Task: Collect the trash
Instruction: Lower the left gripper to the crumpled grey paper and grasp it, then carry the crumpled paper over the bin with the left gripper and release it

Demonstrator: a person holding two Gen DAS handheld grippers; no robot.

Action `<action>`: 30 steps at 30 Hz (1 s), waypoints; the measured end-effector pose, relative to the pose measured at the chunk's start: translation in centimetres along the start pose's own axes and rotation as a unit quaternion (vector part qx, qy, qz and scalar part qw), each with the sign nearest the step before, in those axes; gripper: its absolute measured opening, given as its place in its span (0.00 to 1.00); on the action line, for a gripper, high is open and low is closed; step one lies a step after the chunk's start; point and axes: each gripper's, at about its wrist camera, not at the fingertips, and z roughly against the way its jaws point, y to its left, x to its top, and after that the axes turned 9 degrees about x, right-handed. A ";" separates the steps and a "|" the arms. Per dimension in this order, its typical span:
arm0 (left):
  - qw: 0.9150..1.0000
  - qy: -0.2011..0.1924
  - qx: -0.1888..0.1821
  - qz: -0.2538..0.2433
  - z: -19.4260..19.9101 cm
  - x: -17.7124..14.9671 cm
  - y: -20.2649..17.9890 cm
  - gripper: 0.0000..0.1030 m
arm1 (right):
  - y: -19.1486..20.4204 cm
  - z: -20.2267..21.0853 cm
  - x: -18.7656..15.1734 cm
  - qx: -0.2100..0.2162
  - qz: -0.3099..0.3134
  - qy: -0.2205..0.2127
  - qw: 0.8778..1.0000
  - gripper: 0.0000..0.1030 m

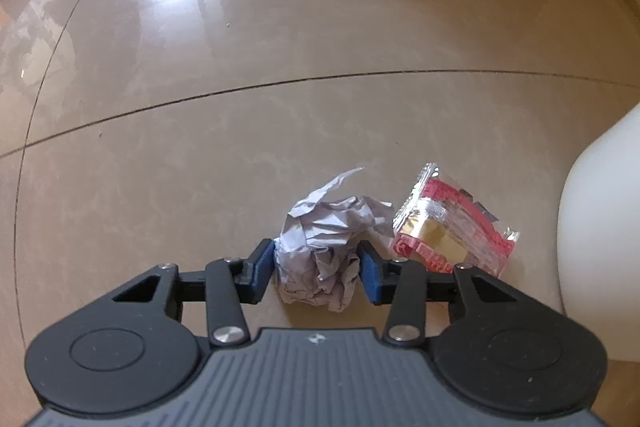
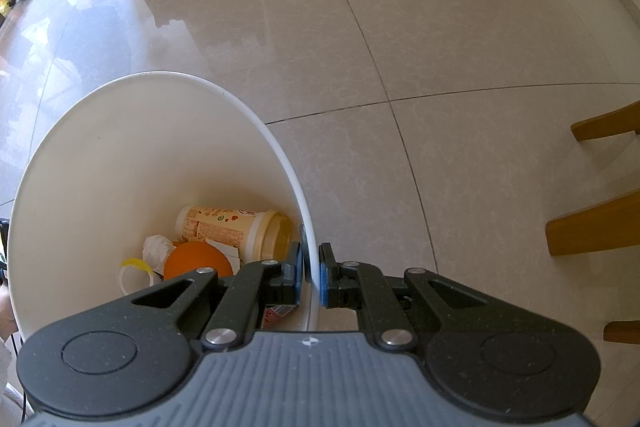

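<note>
We are at the pick-up step. Our left gripper points down at the glossy beige tiled floor, its blue pads touching both flanks of the crumpled grey paper ball; the grip looks light. A red and clear plastic wrapper lies just beside the ball. Our right gripper is clamped on the rim of the white plastic bin, which already holds a cup and scraps. Next, we judge: firm up the squeeze, lift, carry to the bin.

Left tongs pinch crumpled paper beside a snack wrapper.
</note>
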 end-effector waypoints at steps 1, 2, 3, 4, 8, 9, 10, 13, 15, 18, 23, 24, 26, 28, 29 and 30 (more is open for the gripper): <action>1.000 0.001 0.001 -0.003 0.0 0.1 -0.1 0.40 | 0.0 0.0 0.0 0.000 0.000 0.000 1.000 0.10; 1.000 0.003 0.002 -0.005 -0.1 0.2 -0.3 0.40 | 0.0 0.0 0.0 0.000 -0.001 0.000 1.000 0.10; 1.000 0.004 0.004 -0.008 -0.1 0.3 -0.5 0.40 | 0.0 0.0 0.0 0.000 -0.001 -0.001 1.000 0.10; 1.000 0.004 0.005 -0.010 -0.1 0.3 -0.6 0.39 | 0.0 0.0 0.0 0.000 -0.001 -0.001 1.000 0.10; 1.000 0.007 0.008 -0.022 0.3 0.7 -1.0 0.39 | -0.1 0.0 -0.1 0.001 0.000 -0.002 1.000 0.10; 1.000 0.010 0.009 -0.027 0.5 0.8 -1.0 0.39 | -0.1 0.0 -0.1 0.002 -0.001 -0.002 1.000 0.10; 0.999 0.013 0.009 -0.032 0.7 1.1 -1.2 0.39 | -0.1 0.0 -0.1 0.002 -0.002 -0.002 1.000 0.10; 0.998 0.015 0.012 -0.052 1.6 1.8 -1.6 0.39 | -0.1 -0.1 -0.1 0.001 -0.001 -0.002 1.000 0.10; 0.998 0.015 0.006 -0.061 2.4 2.3 -1.7 0.38 | -0.1 -0.1 -0.1 0.001 -0.002 -0.002 1.000 0.10; 0.997 0.011 -0.005 -0.078 4.0 3.0 -1.9 0.38 | -0.1 -0.1 0.0 0.001 -0.002 -0.001 1.000 0.10; 0.994 0.008 -0.028 -0.107 7.2 4.3 -2.1 0.38 | -0.1 0.0 0.0 0.000 -0.002 -0.001 1.000 0.10; 0.993 0.007 -0.032 -0.109 8.0 4.4 -2.1 0.38 | -0.1 0.0 0.0 0.000 -0.003 -0.001 1.000 0.10; 0.992 0.008 -0.043 -0.117 9.7 4.7 -2.1 0.38 | -0.1 0.0 0.0 0.001 -0.003 -0.001 1.000 0.10; 0.991 0.010 -0.047 -0.129 11.2 5.1 -2.4 0.38 | -0.2 -0.1 -0.1 0.001 -0.003 -0.001 1.000 0.10; 0.989 0.008 -0.048 -0.137 12.0 5.3 -2.6 0.38 | -0.2 0.0 -0.1 0.001 -0.003 -0.001 1.000 0.10; 0.988 0.005 -0.047 -0.146 12.8 5.6 -2.8 0.38 | -0.2 -0.1 -0.1 0.001 -0.003 -0.002 1.000 0.10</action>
